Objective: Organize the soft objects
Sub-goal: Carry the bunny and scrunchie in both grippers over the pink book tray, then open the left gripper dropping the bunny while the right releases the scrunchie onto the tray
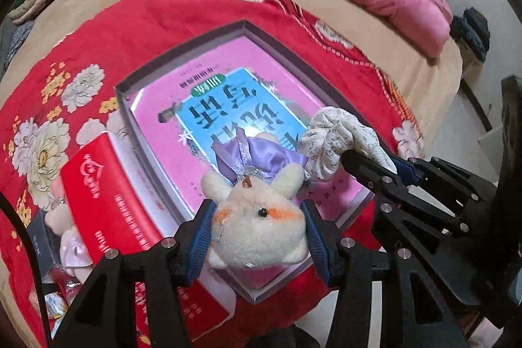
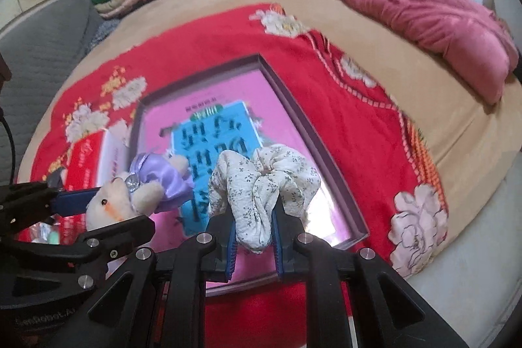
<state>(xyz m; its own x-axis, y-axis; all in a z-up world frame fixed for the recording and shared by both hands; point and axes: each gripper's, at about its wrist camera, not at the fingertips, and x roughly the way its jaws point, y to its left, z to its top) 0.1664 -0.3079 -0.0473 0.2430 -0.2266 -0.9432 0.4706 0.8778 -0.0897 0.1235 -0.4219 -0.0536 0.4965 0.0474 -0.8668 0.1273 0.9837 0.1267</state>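
A red floral blanket (image 1: 137, 31) covers the near part of the bed, and on it lies a shallow open box (image 1: 182, 61) whose pink and blue printed bottom is bare. Just beside its left wall sits a red carton (image 1: 107, 204), with a second small plush (image 1: 70, 237) past that.

Over the box hang both loads. The left gripper (image 1: 257, 234) has its blue pads pressed to the sides of the plush toy's (image 1: 257, 217) round head, the lilac satin dress dangling ahead of it — a light, squashy thing that gives under the pads, so the firm head looks a better hold than the slick dress. The right gripper (image 2: 253, 237) is pinched nearly closed on a fold of the floral scrunchie (image 2: 261, 178), whose ruffles bulge above the jaws. It is limp and weightless-looking, likely to snag on the ribbed pads when let go — a gathered bunch suits it best.
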